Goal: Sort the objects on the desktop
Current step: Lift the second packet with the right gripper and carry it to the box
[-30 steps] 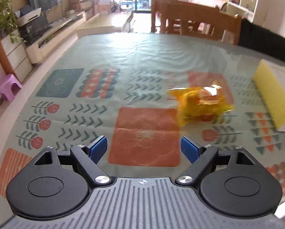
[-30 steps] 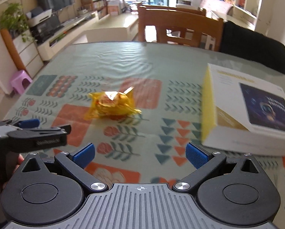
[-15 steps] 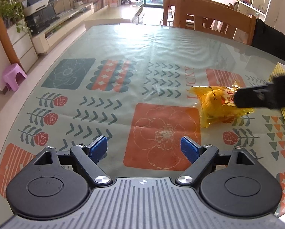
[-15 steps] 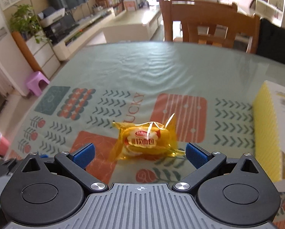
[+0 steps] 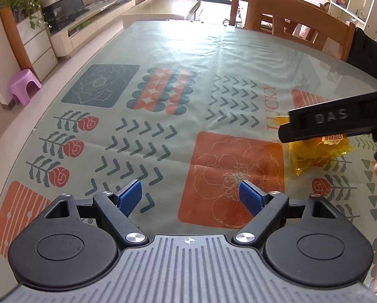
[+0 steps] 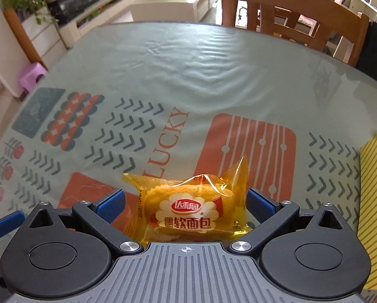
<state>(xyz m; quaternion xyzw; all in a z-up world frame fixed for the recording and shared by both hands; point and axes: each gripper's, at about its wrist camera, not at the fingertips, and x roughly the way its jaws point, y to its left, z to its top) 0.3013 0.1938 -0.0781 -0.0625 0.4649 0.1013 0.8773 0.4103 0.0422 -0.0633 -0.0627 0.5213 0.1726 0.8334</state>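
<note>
Right gripper jaws wide, blue pads either side of bread packet, not yet pinching. Packet lies on patterned tablecloth, near yellow-edged box. Looks light, soft, wrapper slick and puffy; bun likely squashes under hard squeeze. Best hold: across bun's middle, gentle closure, not on loose crimped ends. Left gripper jaws wide, empty, hovering above cloth, well left of packet.
</note>
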